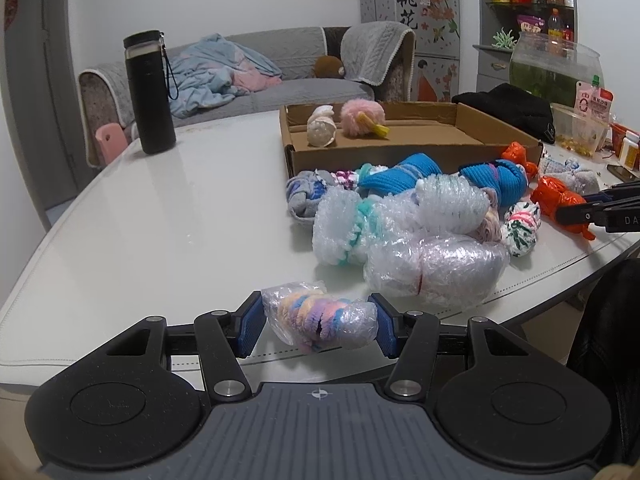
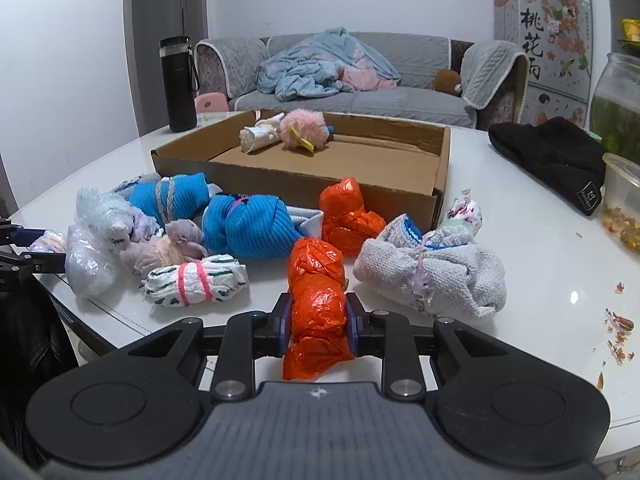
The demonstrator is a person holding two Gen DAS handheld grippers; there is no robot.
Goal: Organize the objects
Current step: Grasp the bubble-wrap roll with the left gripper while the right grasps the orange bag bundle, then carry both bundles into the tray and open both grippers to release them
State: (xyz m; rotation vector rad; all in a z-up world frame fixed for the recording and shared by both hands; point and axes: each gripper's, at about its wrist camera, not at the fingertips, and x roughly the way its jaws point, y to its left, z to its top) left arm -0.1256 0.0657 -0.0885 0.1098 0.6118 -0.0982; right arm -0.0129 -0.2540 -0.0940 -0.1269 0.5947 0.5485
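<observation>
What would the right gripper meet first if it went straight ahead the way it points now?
Probably the second orange bundle, lying just past the orange bundle that the right gripper grips. Behind it stands the front wall of the cardboard box. Depth is unclear, so it may pass beside it and meet the box.

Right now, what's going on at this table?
A person is sorting wrapped bundles with two handheld grippers. The left gripper grips a pastel bundle in clear wrap; the right gripper is shut on an orange bundle. The cardboard box holds two items so far; most bundles lie on the table in front of it.
</observation>
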